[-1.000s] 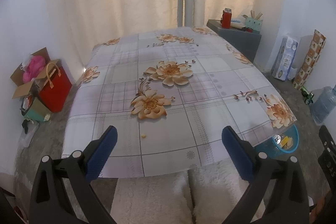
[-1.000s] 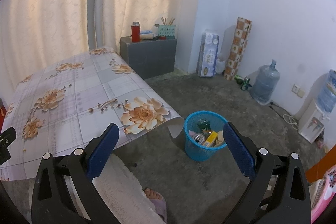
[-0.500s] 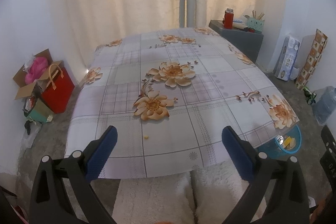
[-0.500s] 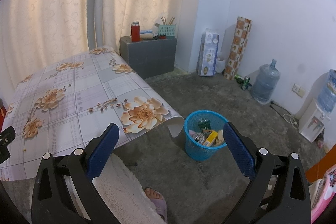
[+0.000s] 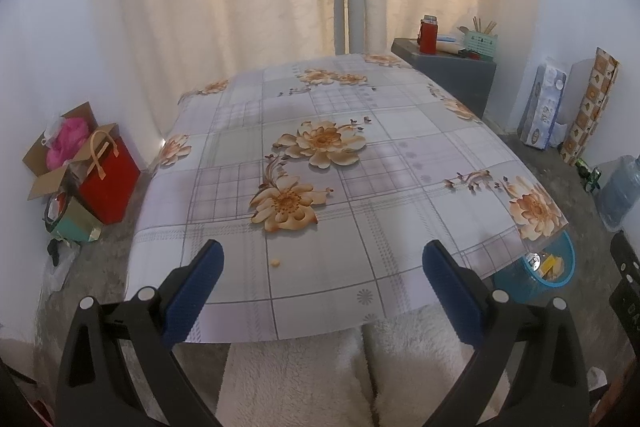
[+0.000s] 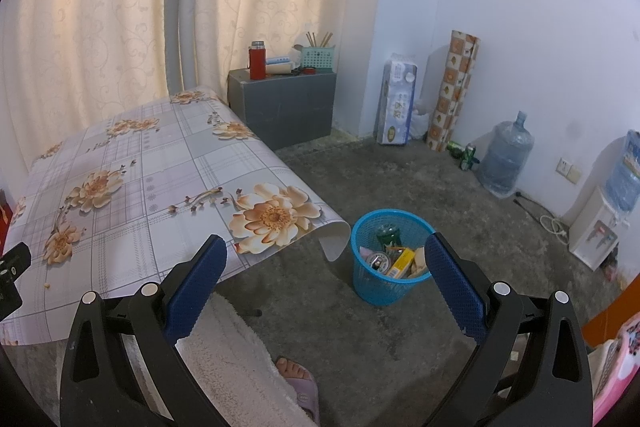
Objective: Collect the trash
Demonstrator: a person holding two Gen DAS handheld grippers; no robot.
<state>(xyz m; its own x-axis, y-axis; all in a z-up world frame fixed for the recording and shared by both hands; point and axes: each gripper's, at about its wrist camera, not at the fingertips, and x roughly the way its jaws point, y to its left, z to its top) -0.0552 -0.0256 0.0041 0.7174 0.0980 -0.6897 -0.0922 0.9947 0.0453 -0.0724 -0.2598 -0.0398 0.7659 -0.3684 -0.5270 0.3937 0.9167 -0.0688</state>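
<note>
Domestic room, modest home. Indicators: cream patterned curtains [image 6: 100, 7] across the back wall; a bench with a floral plastic cover [image 5: 320, 163]; bare concrete floor [image 6: 400, 179]; water jug [image 6: 506, 155] and dispenser [image 6: 600, 227]; toilet-paper pack [image 6: 396, 99]; gift bags [image 5: 108, 179] against the wall.

The left hand-held gripper [image 5: 320, 267] now sits slightly farther back from the surface [image 5: 400, 163] than a second ago; the crumb [image 5: 275, 261] and floral cloth edge appear a little higher, toward 12 o'clock.
</note>
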